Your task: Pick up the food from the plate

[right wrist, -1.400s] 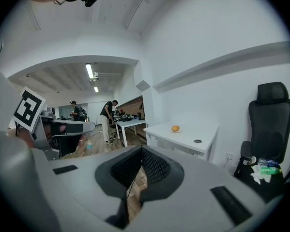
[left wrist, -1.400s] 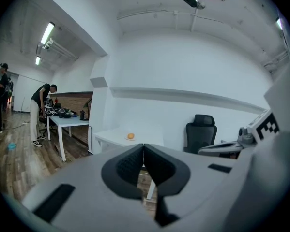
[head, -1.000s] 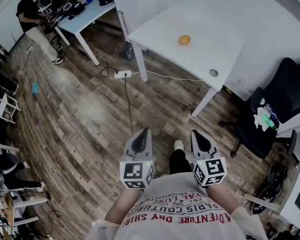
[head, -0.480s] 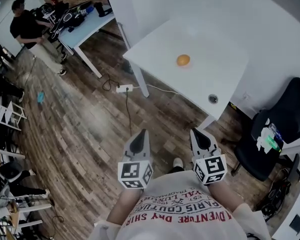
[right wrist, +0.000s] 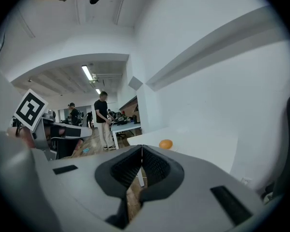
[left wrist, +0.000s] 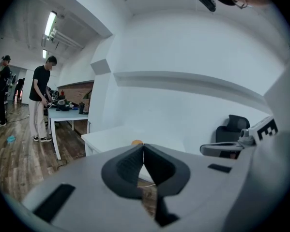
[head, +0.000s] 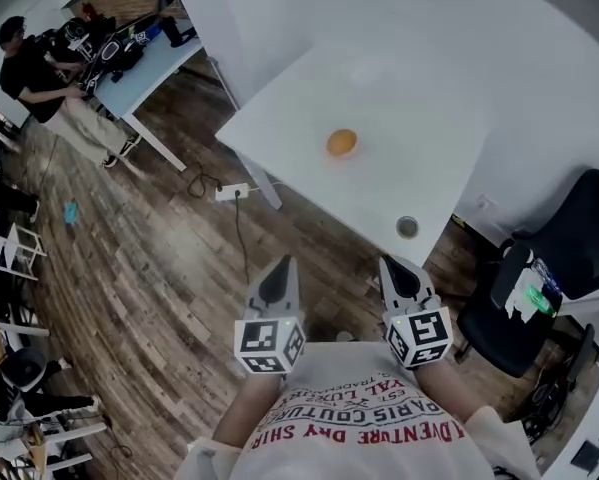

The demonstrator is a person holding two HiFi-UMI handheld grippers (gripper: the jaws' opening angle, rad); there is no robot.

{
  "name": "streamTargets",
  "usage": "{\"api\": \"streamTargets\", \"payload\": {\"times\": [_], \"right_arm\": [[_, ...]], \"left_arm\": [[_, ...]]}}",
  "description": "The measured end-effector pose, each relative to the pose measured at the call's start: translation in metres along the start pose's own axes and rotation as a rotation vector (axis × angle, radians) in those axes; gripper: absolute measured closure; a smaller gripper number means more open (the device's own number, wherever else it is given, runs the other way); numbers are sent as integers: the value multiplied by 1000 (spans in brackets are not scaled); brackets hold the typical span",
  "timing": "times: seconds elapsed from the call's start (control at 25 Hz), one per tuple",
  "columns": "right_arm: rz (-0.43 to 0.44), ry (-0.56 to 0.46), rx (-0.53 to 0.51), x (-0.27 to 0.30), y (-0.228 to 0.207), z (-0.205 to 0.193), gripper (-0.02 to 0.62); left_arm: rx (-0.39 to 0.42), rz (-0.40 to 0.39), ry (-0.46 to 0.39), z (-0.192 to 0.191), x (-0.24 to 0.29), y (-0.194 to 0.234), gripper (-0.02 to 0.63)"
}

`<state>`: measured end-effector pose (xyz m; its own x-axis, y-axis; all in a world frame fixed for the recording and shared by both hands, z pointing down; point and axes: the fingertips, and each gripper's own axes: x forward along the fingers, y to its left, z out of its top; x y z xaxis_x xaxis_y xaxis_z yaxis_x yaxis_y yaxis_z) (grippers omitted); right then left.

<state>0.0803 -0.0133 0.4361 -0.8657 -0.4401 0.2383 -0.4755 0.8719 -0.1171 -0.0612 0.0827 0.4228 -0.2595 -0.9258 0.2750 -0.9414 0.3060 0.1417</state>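
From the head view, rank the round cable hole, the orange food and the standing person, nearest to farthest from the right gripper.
1. Round cable hole: near edge of the white table, just ahead of the right gripper.
2. Orange food: farther in on the table, ahead and left.
3. Standing person: far left, across the room.
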Motion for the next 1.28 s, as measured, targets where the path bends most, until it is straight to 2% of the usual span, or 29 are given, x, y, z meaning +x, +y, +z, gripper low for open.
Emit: {"api": "streamTargets", "payload": {"times": [0.4, 0.72, 1.04, 1.28], "right_arm": [[-57, 51, 58, 61, -40, -8, 581], [-201, 91, 111, 150, -70, 3, 581], [-385, 110, 167, 223, -95, 25, 581], [-515, 106, 215, 261, -118, 32, 581]], "left_arm": [[48, -93, 41, 11, 87, 12, 598], [87, -259, 85, 42, 194, 50, 598], [132, -430, 133, 80, 300, 84, 598], [168, -545, 180, 84, 357, 92, 598]]}}
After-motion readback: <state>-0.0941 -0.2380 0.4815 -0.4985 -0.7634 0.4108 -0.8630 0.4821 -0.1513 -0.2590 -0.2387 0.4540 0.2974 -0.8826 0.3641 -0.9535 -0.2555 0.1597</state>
